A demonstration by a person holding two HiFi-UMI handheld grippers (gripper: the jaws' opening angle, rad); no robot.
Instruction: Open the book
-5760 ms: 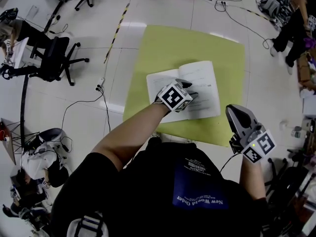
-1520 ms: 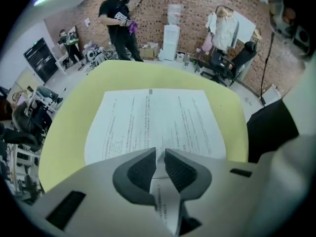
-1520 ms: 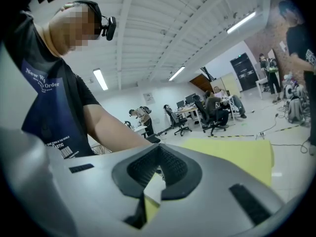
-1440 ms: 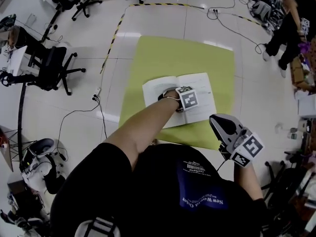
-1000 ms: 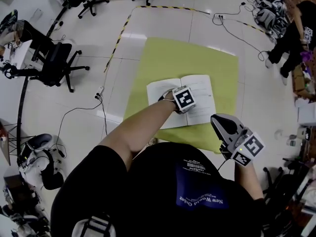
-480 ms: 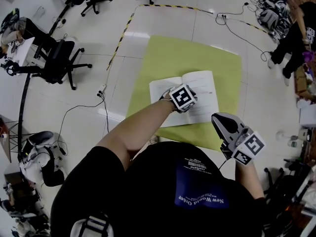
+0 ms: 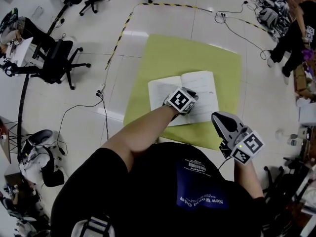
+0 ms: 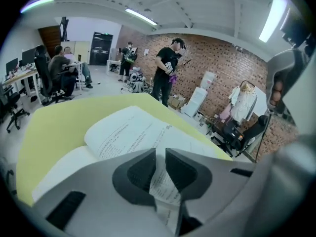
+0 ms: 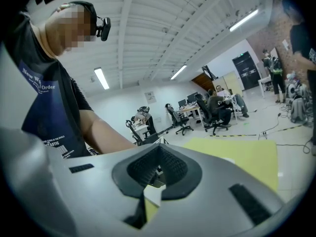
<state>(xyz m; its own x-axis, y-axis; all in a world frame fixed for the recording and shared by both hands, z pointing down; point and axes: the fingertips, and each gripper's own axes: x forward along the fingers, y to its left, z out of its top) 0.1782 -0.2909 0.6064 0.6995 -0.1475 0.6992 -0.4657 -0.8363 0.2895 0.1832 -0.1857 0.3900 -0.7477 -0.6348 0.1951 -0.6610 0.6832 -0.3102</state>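
Observation:
An open white book (image 7: 203, 90) lies on a yellow-green mat (image 7: 187, 53) spread on the floor. My left gripper (image 7: 186, 96) is over the middle of the book, its marker cube facing up. In the left gripper view the left gripper (image 8: 159, 156) is shut on a single printed page (image 8: 162, 182), which curls up between the pads, with the rest of the book (image 8: 123, 132) lying flat beyond. My right gripper (image 7: 218, 117) hangs above the mat's near right corner, apart from the book. Seen in its own view, the right gripper (image 9: 158, 151) has its jaws together on nothing.
Office chairs (image 7: 54, 58) stand at the left, and cables (image 7: 101, 90) trail along the mat's left edge. Striped tape (image 7: 121, 23) runs across the floor beyond. A person (image 7: 296, 28) stands at the far right beside boxes and gear. Another person (image 8: 168, 68) stands past the mat.
My left gripper has rolled on the spot, its marker cube tipping toward me, and it keeps hold of the page. The right gripper has stayed where it was.

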